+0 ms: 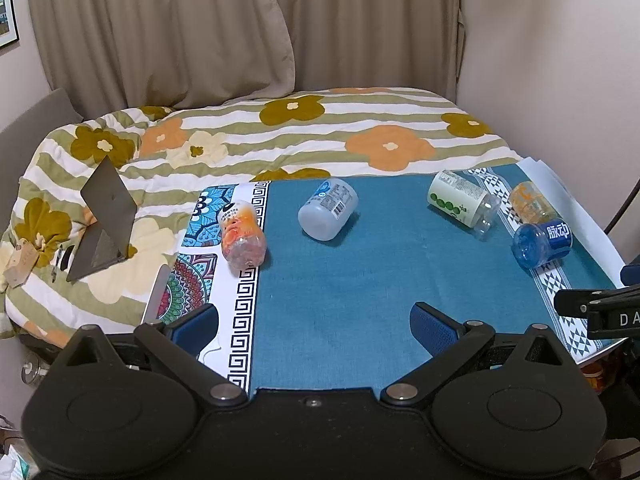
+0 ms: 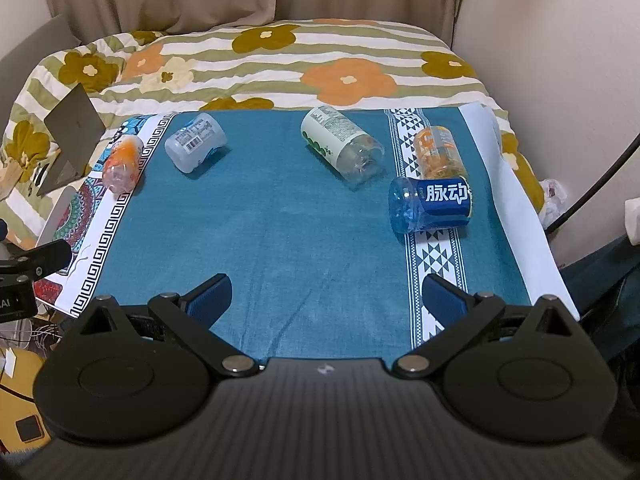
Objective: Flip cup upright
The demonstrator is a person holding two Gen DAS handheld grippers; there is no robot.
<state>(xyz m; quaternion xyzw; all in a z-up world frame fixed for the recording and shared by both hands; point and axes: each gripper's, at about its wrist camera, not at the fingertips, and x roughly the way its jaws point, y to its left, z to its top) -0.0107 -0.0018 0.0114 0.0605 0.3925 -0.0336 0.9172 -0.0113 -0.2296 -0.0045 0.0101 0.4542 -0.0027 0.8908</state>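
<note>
Several cut-bottle cups lie on their sides on a blue cloth point(image 1: 328, 288) point(image 2: 256, 232): an orange one point(image 1: 242, 234) point(image 2: 122, 164) at far left, a white one point(image 1: 328, 209) point(image 2: 196, 141), a green-labelled one point(image 1: 460, 202) point(image 2: 340, 142), a second orange one point(image 1: 532, 200) point(image 2: 438, 152) and a blue one point(image 1: 542, 242) point(image 2: 434, 204) at right. My left gripper point(image 1: 314, 324) is open and empty over the cloth's near edge. My right gripper point(image 2: 326, 296) is open and empty, the blue cup ahead of its right finger.
A flowered quilt point(image 1: 280, 136) covers the bed behind the cloth. A half-open laptop point(image 1: 106, 220) stands on it at left. Curtains and walls close the back and right. The other gripper's black body shows at each view's side edge point(image 1: 600, 308) point(image 2: 24, 276).
</note>
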